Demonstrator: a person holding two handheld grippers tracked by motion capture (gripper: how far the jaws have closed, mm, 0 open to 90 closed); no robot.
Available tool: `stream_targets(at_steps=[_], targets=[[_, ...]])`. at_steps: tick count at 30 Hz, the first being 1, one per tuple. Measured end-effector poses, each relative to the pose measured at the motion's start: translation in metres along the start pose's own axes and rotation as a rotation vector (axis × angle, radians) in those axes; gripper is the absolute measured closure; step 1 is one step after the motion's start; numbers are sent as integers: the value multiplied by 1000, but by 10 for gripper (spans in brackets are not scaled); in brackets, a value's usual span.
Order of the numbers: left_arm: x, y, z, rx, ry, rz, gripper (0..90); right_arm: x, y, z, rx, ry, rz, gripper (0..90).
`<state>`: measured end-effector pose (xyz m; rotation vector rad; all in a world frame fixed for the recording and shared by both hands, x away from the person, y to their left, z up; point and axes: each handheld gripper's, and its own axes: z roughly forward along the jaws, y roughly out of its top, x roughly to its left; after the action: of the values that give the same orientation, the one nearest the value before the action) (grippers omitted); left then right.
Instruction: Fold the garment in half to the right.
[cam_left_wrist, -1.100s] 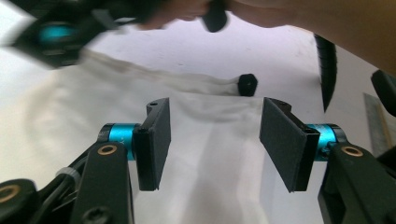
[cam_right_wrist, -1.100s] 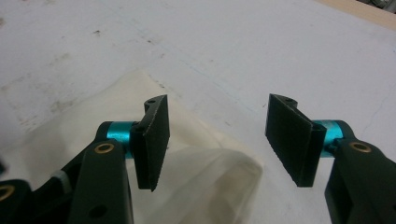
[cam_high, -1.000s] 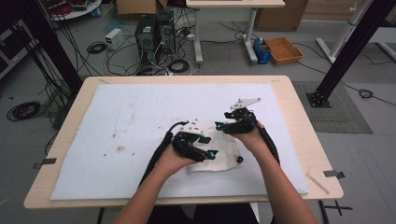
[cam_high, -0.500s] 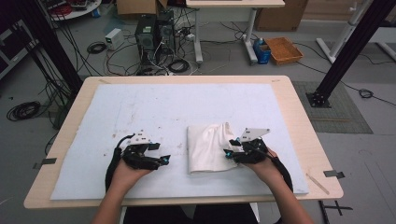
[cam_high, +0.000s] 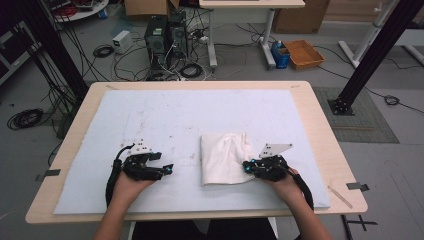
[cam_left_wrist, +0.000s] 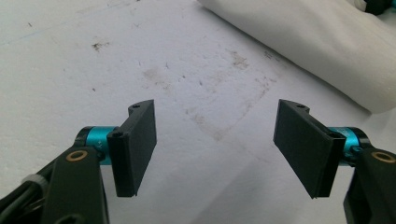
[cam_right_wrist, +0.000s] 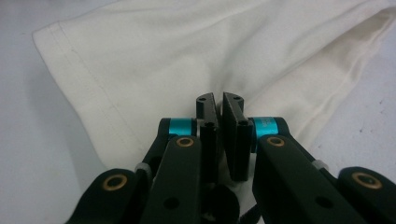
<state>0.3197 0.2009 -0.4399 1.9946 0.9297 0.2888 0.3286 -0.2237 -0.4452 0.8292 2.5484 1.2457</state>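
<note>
One folded white cloth (cam_high: 226, 157) lies on the one pale blue mat (cam_high: 200, 115), touching the right gripper (cam_high: 248, 166). Two grippers in all: the left gripper (cam_high: 169, 168) sits well apart from the cloth. Beyond both grippers, on the floor, stand two computer towers (cam_high: 165, 32) and one orange bin (cam_high: 303, 53).

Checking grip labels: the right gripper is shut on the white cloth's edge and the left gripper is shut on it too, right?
Not quite. The left gripper is open over bare mat, as the left gripper view shows. The right gripper is shut on the cloth.
</note>
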Motion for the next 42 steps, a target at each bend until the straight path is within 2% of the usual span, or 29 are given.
stream_targets(at_steps=[8, 16, 21, 27, 31, 34, 37, 40, 42], targets=[[1, 1, -2, -5, -2, 2, 301, 1, 5, -9, -34, -11, -2, 867], [3, 1, -5, -12, -7, -7, 301, -1, 11, -24, -94, -9, 8, 867], [2, 2, -5, -7, -12, 1, 301, -4, 16, -35, -115, -20, 14, 867], [2, 1, -4, 5, -10, -2, 301, -18, -1, -31, -80, -6, 88, 866], [2, 1, -3, 11, -11, -4, 300, -25, -13, -24, -26, -27, 110, 858], [2, 1, -2, 12, -11, -4, 301, -25, -17, -20, 0, -39, 109, 794], [2, 1, -3, 13, -12, -7, 301, -26, -12, -24, -15, -54, 115, 645], [3, 1, -4, 8, -9, -10, 301, -27, 3, -36, -80, -77, 102, 561], [4, 2, -5, 6, -3, -14, 301, -29, 14, -40, -117, -95, 97, 551]])
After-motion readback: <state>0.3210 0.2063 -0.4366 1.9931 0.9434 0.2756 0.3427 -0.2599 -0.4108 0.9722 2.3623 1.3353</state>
